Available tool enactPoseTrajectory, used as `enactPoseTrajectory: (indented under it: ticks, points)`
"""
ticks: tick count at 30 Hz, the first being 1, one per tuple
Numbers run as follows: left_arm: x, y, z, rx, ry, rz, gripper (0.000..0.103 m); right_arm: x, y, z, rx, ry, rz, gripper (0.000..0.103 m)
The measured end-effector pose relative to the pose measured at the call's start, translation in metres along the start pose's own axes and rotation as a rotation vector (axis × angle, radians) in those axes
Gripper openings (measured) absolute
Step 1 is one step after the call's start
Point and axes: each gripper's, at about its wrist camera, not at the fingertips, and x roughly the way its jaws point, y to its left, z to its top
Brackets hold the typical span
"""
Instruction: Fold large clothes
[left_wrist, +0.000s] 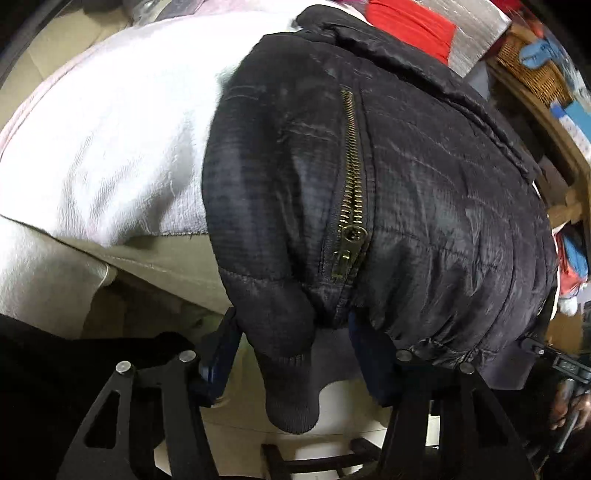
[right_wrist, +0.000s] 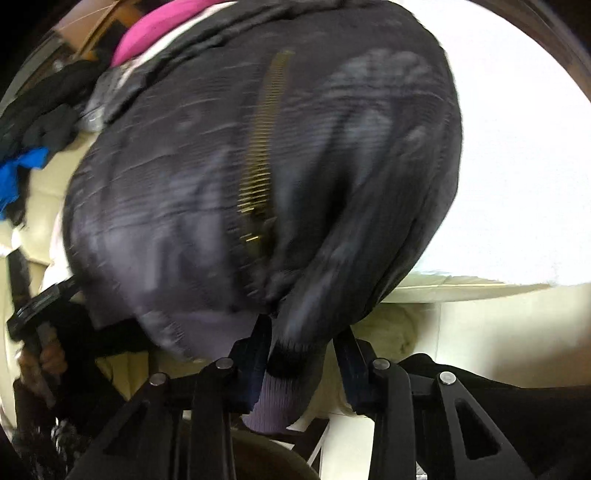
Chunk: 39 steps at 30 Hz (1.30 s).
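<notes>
Across a white-covered surface (left_wrist: 110, 147), a black quilted puffer jacket (left_wrist: 424, 184) lies bunched, its brass zipper (left_wrist: 352, 184) running toward 12 o'clock between shiny, stitched nylon panels. A ribbed knit cuff (left_wrist: 291, 398) droops at 6 o'clock between the left hand-held gripper (left_wrist: 295, 354) fingers, which stand wide apart; whether they pinch any fabric cannot be told. From the right wrist view, blurred, the right hand-held gripper (right_wrist: 303, 354) stands part open around a sleeve ending in a ribbed cuff (right_wrist: 277, 406), its grip unclear. Red cloth (left_wrist: 410, 26) and a wicker basket (left_wrist: 532, 70) crowd the 1 o'clock edge; pink fabric (right_wrist: 147, 29) shows at 11 o'clock.
</notes>
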Motion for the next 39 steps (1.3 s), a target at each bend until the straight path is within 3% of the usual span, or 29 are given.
enactPoseTrajectory:
  ticks: [2, 4, 5, 6, 10, 11, 12, 13, 14, 16, 18, 28, 34, 39]
  points:
    - [0.002, 0.002, 0.001, -0.02, 0.008, -0.01, 0.067, 0.002, -0.003, 0.001, 0.004, 0.023, 0.004, 0.038]
    - [0.01, 0.003, 0.003, -0.044, 0.035, -0.033, 0.083, 0.008, -0.017, 0.004, 0.067, 0.063, 0.03, 0.043]
    - [0.016, 0.004, 0.002, -0.053, 0.065, -0.043, 0.083, 0.013, -0.023, 0.008, 0.09, 0.081, 0.033, 0.051]
    - [0.021, 0.001, -0.001, -0.051, 0.088, -0.042, 0.083, 0.018, -0.028, 0.011, 0.113, 0.104, 0.039, 0.067]
    - [0.035, -0.006, -0.002, -0.021, 0.138, -0.05, 0.082, 0.031, -0.031, 0.022, 0.111, 0.102, 0.056, 0.069]
    - [0.034, -0.008, -0.002, -0.006, 0.131, -0.053, 0.081, 0.033, -0.032, 0.024, 0.105, 0.096, 0.048, 0.068]
    - [0.034, -0.011, -0.002, 0.005, 0.127, -0.057, 0.072, 0.036, -0.027, 0.025, 0.098, 0.095, 0.045, 0.06]
    - [0.031, -0.015, -0.002, 0.015, 0.122, -0.06, 0.058, 0.036, -0.023, 0.023, 0.08, 0.093, 0.044, 0.043]
    - [0.029, -0.017, -0.003, 0.027, 0.117, -0.047, 0.049, 0.031, -0.018, 0.022, 0.046, 0.089, 0.038, 0.035]
    - [0.026, -0.02, -0.002, 0.033, 0.109, -0.032, 0.018, 0.022, -0.01, 0.017, 0.009, 0.068, 0.003, 0.02]
    - [0.017, -0.021, 0.0, 0.024, 0.098, -0.055, 0.011, 0.01, -0.005, 0.015, -0.001, 0.043, 0.01, 0.015]
    - [-0.08, -0.036, -0.001, 0.153, -0.092, -0.196, 0.009, -0.089, 0.024, 0.022, -0.103, -0.196, 0.143, 0.013]
    - [-0.131, -0.046, 0.046, 0.216, -0.229, -0.258, 0.009, -0.137, 0.045, 0.049, -0.121, -0.382, 0.192, 0.013]
    - [-0.153, -0.049, 0.1, 0.204, -0.292, -0.287, 0.009, -0.15, 0.048, 0.101, -0.074, -0.504, 0.2, 0.013]
